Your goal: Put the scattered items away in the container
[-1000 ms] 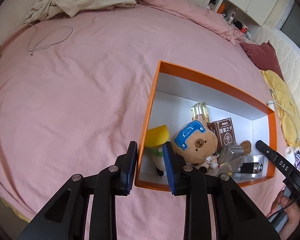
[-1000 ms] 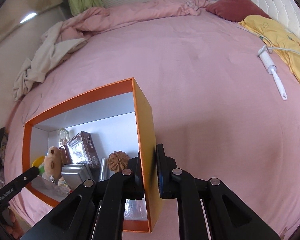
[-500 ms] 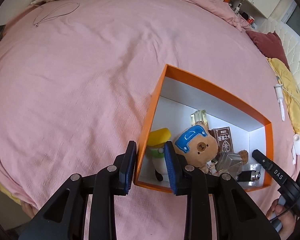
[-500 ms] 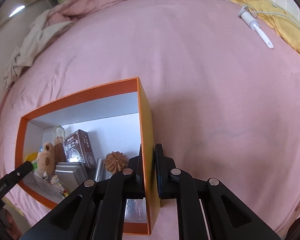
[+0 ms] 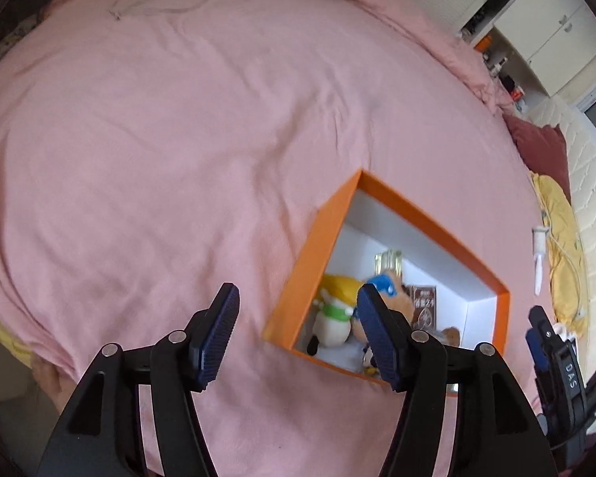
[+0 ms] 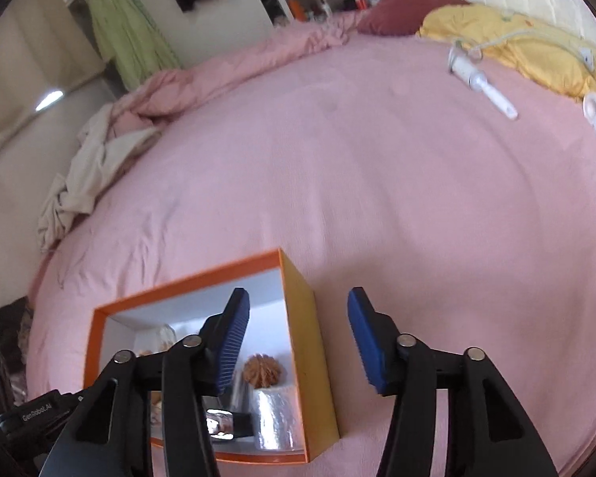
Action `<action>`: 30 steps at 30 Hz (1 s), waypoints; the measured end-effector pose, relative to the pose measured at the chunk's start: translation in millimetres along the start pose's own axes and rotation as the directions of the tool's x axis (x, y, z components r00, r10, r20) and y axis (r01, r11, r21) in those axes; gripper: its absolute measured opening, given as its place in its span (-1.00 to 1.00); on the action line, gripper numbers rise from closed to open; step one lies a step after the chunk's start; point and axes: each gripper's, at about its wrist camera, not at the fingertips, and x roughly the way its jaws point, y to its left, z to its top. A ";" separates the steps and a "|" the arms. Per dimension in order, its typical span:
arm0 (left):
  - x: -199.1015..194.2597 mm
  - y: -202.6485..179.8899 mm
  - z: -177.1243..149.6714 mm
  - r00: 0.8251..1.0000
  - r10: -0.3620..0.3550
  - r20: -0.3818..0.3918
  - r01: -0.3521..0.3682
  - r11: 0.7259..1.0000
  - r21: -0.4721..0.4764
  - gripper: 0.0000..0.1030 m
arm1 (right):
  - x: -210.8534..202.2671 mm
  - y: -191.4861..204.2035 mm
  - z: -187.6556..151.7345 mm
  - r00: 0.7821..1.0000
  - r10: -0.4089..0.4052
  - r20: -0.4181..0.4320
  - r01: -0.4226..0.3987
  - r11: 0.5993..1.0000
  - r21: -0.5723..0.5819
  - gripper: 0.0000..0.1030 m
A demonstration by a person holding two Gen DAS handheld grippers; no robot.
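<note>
2 grippers hang over the pink bedsheet (image 5: 178,151), both with their jaws spread wide and nothing between the pads. The left gripper (image 5: 298,334) is raised above the near-left corner of the orange box (image 5: 298,278); 1 blue pad sits over bare sheet, the other crosses in front of the plush toys, and neither touches the wall. The right gripper (image 6: 298,342) straddles the box's right wall (image 6: 310,342) from above, 1 pad over the white interior, the other over the sheet, with clear gaps on both sides of the wall.

Inside the box, resting on the bed, are a yellow-capped plush (image 5: 333,310), a brown bear plush with a blue patch (image 5: 389,290), a small glass bottle (image 5: 387,260), a brown card box (image 5: 424,304), a ridged brown nut (image 6: 263,371) and a silvery foil item (image 6: 274,417).

On the sheet well apart from the box, by the yellow blanket (image 6: 516,43), lies a white wand-shaped device (image 6: 482,83).
</note>
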 end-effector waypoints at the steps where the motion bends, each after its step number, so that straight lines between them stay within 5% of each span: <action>1: -14.1 -3.0 4.8 0.999 0.007 0.039 -0.007 1.000 0.015 0.21 | -10.4 7.4 5.6 1.000 -0.005 0.029 0.005 1.000 -0.026 0.12; 9: -43.4 -41.3 -14.5 0.995 0.060 0.078 -0.073 0.981 0.182 0.23 | -63.9 51.6 9.9 0.985 -0.036 0.168 0.058 0.990 -0.128 0.42; 12: -27.8 -50.7 -27.4 0.997 0.079 -0.014 -0.073 0.966 0.250 0.23 | -59.7 45.6 -13.5 0.989 -0.044 0.138 0.058 0.993 -0.098 0.42; 20: -12.5 -67.7 -94.5 0.964 0.264 -0.010 -0.234 0.872 0.431 0.23 | -54.0 38.1 -72.7 0.989 -0.142 0.026 0.144 0.980 -0.140 0.43; 30: 37.7 -37.9 -131.4 0.972 0.163 0.170 -0.219 0.889 0.402 0.23 | -33.2 33.7 -115.1 0.985 -0.175 -0.007 0.168 0.955 -0.243 0.41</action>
